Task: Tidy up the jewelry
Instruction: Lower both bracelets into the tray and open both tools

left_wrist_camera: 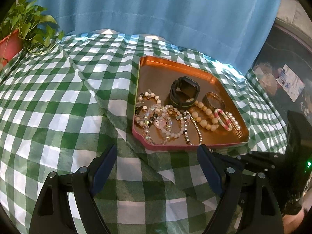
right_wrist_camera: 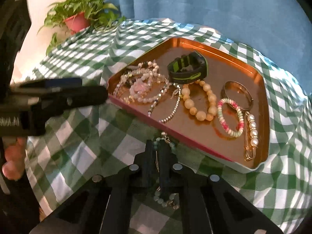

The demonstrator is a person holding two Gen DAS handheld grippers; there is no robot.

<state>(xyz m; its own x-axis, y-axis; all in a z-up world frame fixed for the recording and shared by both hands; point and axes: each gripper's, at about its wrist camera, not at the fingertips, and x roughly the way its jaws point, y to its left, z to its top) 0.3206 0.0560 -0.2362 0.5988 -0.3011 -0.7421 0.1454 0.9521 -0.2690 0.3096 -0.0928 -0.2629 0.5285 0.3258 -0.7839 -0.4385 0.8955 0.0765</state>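
The copper tray [right_wrist_camera: 224,52] holds a black-and-green watch [right_wrist_camera: 187,70], a cream bead bracelet [right_wrist_camera: 198,101], a pink-and-white bracelet [right_wrist_camera: 230,117], a metal bangle [right_wrist_camera: 237,91], a pearl pin [right_wrist_camera: 252,134] and tangled crystal strands [right_wrist_camera: 140,85]. Just outside the tray's near rim, the right gripper [right_wrist_camera: 158,148] is clamped on a green bead bracelet [right_wrist_camera: 165,197]. The left gripper [left_wrist_camera: 156,156] hovers wide apart before the tray, over bare green checked cloth [left_wrist_camera: 58,97]. Behind the tray hangs a blue curtain [left_wrist_camera: 156,9]; a potted plant [right_wrist_camera: 78,17] stands far left.

Black grippers [left_wrist_camera: 156,163], blue-padded jaws
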